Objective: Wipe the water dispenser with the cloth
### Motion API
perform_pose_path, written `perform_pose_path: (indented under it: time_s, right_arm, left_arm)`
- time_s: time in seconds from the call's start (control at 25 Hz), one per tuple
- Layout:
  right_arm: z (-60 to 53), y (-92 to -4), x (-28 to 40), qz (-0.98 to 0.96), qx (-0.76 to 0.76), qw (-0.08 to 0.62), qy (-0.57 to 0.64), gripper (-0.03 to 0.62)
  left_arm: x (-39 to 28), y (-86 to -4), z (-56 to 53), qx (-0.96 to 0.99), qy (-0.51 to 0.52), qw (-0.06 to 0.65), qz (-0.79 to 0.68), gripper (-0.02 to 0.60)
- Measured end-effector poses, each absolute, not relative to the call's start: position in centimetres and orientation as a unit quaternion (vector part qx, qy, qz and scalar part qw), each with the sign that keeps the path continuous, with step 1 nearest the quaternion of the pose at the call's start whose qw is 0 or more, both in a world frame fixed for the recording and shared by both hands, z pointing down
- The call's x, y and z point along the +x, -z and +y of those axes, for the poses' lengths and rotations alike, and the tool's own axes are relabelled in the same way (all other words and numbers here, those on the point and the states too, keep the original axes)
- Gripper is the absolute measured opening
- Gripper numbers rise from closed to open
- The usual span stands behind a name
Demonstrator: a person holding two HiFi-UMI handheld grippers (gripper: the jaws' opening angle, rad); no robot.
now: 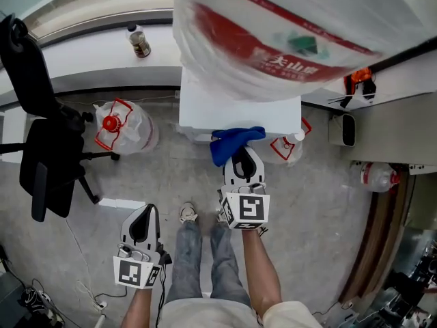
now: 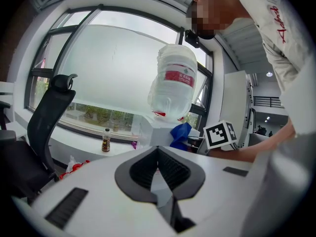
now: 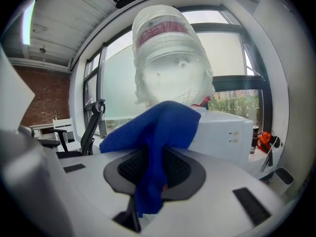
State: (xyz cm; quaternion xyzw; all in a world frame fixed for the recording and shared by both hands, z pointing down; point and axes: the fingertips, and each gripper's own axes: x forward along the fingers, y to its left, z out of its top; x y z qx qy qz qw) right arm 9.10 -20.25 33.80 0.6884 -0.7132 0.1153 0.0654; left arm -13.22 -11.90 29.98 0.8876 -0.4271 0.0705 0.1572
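Observation:
A white water dispenser [image 1: 239,111] stands below the window, topped by a big clear water bottle [image 1: 300,26] wrapped in plastic with a red label. My right gripper [image 1: 244,157] is shut on a blue cloth [image 1: 233,143], which hangs against the dispenser's front upper edge. In the right gripper view the blue cloth [image 3: 158,137] drapes over the jaws, with the dispenser [image 3: 224,135] just behind. My left gripper [image 1: 142,225] hangs low at the left, away from the dispenser, jaws shut with nothing in them. From the left gripper view the dispenser [image 2: 158,132] and cloth [image 2: 180,135] show ahead.
A black office chair [image 1: 41,135] stands at the left. Empty water bottles [image 1: 126,125] lie on the floor either side of the dispenser. A small brown bottle [image 1: 140,44] stands on the white sill. An orange tool [image 1: 360,82] lies on the right counter.

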Motion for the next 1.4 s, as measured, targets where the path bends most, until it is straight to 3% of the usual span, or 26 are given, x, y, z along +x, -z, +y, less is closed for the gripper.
perform_pose_path:
  time_s: [0.8, 1.4]
  right_arm:
    - [-24.1, -33.7, -2.5, -0.771, 0.622, 0.056, -0.125, 0.089]
    - [-23.7, -39.0, -2.1, -0.759, 0.63, 0.072, -0.146, 0.089]
  left_arm:
    - [-18.7, -30.2, -12.4, 0.867, -0.068, 0.161, -0.467, 0.011]
    - [-19.2, -32.5, -11.5, 0.868, -0.074, 0.169, -0.462, 0.011]
